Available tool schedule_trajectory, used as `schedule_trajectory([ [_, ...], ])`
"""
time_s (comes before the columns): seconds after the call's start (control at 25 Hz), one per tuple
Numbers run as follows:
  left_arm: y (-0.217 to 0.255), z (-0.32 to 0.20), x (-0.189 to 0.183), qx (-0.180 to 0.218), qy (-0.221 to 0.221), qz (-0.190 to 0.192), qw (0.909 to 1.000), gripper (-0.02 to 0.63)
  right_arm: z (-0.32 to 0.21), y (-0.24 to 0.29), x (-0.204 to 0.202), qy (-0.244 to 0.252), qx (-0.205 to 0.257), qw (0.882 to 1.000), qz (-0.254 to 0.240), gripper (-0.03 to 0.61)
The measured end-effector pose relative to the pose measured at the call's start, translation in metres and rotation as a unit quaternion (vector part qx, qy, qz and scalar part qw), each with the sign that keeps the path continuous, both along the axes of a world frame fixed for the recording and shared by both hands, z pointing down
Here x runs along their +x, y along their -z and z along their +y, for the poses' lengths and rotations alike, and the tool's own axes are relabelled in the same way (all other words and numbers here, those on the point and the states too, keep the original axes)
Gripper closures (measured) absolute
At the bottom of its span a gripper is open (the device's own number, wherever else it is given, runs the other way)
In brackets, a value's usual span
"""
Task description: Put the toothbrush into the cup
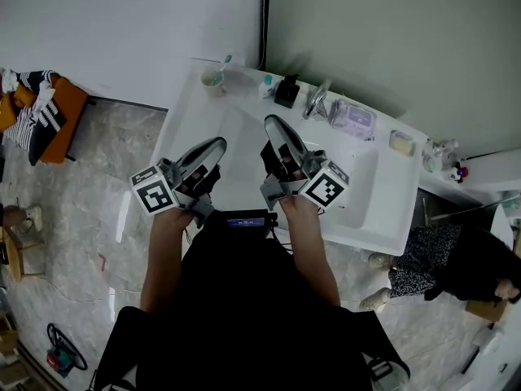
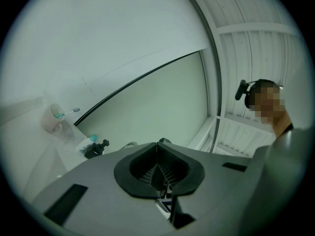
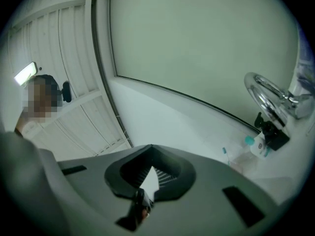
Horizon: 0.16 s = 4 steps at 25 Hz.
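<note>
The toothbrush stands in the cup at the counter's far corner. Left gripper and right gripper are closed, empty; I'd keep them clear of it

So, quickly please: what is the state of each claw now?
Left claw: closed, holding nothing.
Right claw: closed, holding nothing.

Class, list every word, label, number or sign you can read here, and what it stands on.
Nothing is legible.
Packet on the counter: print too small.
Small bottle: label blurred.
Small screen: unreadable.
Marker cubes: square patterns, no letters.
</note>
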State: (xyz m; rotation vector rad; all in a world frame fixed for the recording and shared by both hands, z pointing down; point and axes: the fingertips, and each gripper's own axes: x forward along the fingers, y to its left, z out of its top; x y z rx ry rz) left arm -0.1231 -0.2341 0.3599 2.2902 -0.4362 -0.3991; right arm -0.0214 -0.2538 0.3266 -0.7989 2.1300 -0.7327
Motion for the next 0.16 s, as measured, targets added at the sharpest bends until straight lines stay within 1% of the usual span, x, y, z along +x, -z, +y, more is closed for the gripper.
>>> schedule_trajectory([
  [0.16,-0.004,0.012,0.012,-0.004,0.003,-0.004,1.0000,0.604,0.009,-0.004,0.016,-0.001,-0.004,1.000,-0.010,0.573],
])
